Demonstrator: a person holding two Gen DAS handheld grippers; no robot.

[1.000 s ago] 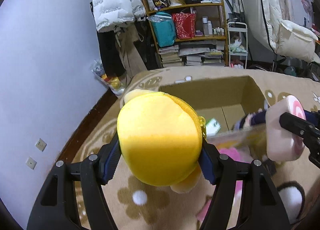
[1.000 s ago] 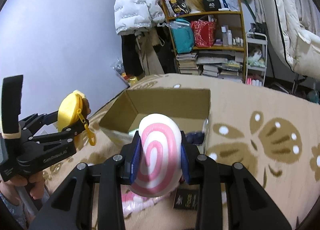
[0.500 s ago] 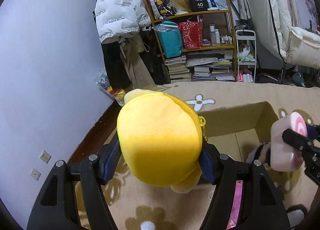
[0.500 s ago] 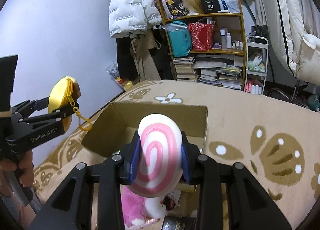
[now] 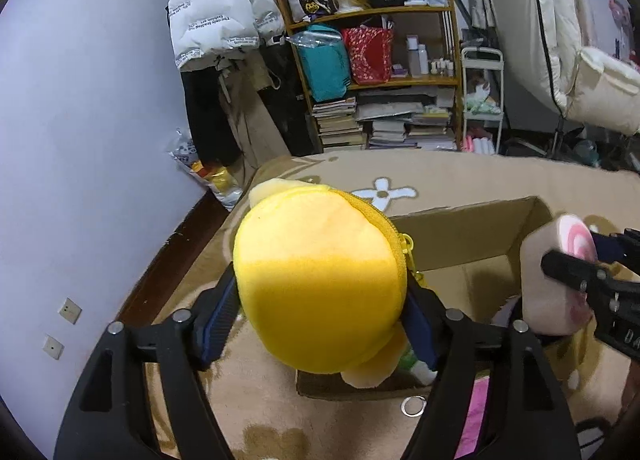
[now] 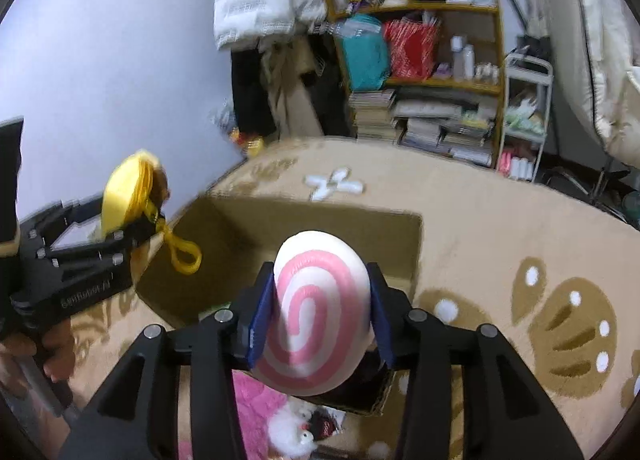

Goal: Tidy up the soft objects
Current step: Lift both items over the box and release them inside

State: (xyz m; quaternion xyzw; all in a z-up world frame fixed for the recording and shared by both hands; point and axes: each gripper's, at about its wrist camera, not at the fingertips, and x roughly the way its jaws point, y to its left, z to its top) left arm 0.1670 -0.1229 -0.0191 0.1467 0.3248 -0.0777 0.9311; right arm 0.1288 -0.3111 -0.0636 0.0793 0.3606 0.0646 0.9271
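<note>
Your left tool [image 5: 320, 324] carries a round yellow plush pouch [image 5: 320, 280] between its blue pads [image 5: 218, 314], poised above the near left corner of an open cardboard box [image 5: 480, 236] on a tan bed cover with brown and white flower shapes [image 6: 500, 228]. The jaws have just been easing apart, yet the pouch sits wedged between the pads, its zipper along the right edge. From your right wrist view, a yellow plastic clip [image 6: 182, 256] dangles from the pouch over the box's left wall.

Your right tool [image 6: 318, 320] holds a white plush with a pink spiral [image 6: 316, 316] over the near side of the same box. Its jaws too have just been opening; the pads [image 6: 260, 318] stand right against the toy's sides, and it remains between them, tilted slightly rightward.

A fluffy pink item [image 6: 250, 400] and a small white plush [image 6: 292, 434] lie on the cover just in front of the box. Behind the bed stand a crowded wooden shelf [image 5: 380, 12] with stacked books and a white puffer jacket [image 5: 216, 16] hanging by the wall. A hand [image 6: 52, 352] grips the left tool's handle.
</note>
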